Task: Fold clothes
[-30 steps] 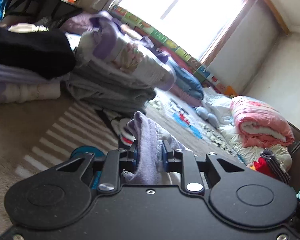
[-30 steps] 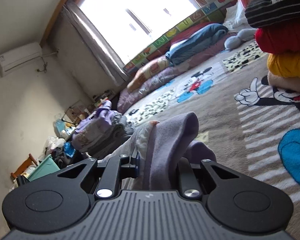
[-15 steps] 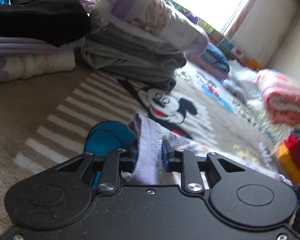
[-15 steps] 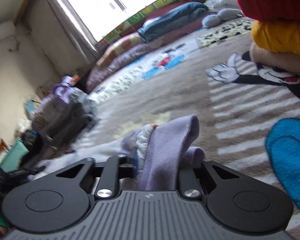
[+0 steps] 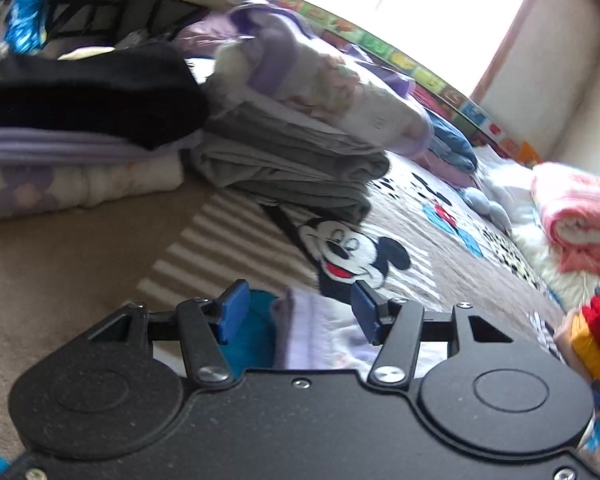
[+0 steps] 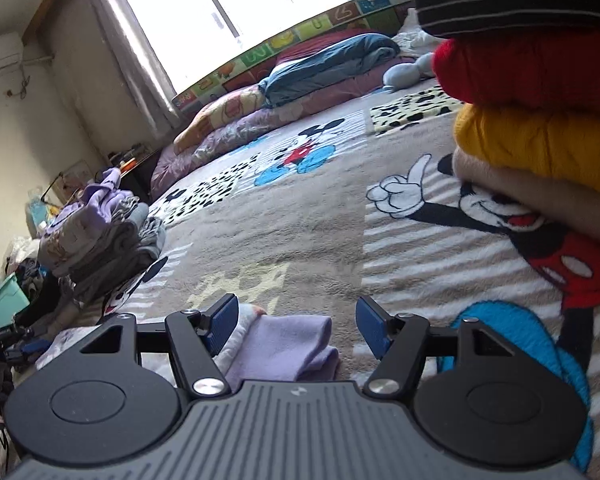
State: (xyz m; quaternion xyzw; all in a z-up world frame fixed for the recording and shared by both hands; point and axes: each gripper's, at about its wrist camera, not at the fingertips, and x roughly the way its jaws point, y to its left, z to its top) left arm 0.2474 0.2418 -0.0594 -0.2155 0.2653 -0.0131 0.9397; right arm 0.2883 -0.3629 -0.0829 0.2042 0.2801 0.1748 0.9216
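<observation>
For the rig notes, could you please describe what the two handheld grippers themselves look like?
Both have black linkage arms with silver pivot screws and blue ribbed pads. The left gripper has a flat, speckled black body with two round embossed discs and small screws. The right gripper has the same discs, but its centre is a grey ridged plate with a small white logo. No cables or sleeves are visible.

Bright window [image 6: 228, 12], pale walls [image 6: 28, 128]; Mickey blanket [image 6: 320, 216], curtain [image 6: 136, 68]

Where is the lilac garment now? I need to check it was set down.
The lilac garment lies on the Mickey blanket, between the open fingers of the right gripper; its other end sits inside the open left gripper.
</observation>
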